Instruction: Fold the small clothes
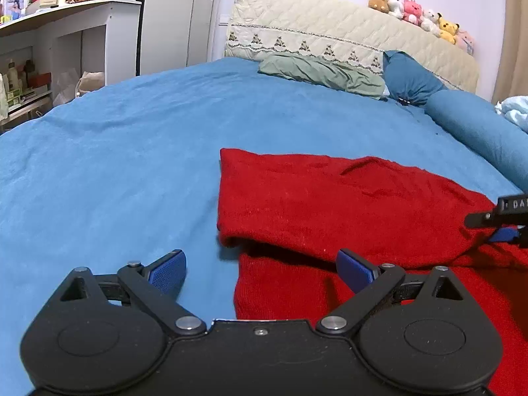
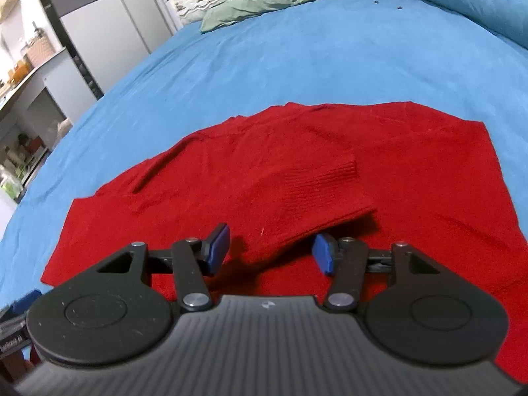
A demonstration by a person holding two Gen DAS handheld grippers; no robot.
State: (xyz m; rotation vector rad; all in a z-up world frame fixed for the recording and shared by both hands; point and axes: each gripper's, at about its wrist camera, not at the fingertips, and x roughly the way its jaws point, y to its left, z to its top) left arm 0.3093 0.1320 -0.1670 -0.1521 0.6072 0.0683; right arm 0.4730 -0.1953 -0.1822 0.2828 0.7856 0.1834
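A red knit sweater (image 1: 346, 204) lies flat on the blue bedsheet (image 1: 115, 165), with a sleeve folded across its body. My left gripper (image 1: 262, 272) hangs open over the sweater's left edge, one pad above the sheet and the other above red knit, with nothing gripped. In the right wrist view the sweater (image 2: 429, 165) fills the middle, and the sleeve's ribbed cuff (image 2: 323, 188) lies on top. My right gripper (image 2: 271, 252) is open just above the folded sleeve's near edge, and its pads do not press on the cloth. The right gripper (image 1: 488, 227) also shows at the sweater's right side.
A green pillow (image 1: 320, 72) and a blue bolster (image 1: 462, 122) lie at the head of the bed, by a quilted headboard (image 1: 330, 26) topped with plush toys (image 1: 412, 11). White shelves (image 1: 66, 39) and a wardrobe (image 1: 178, 16) stand to the left.
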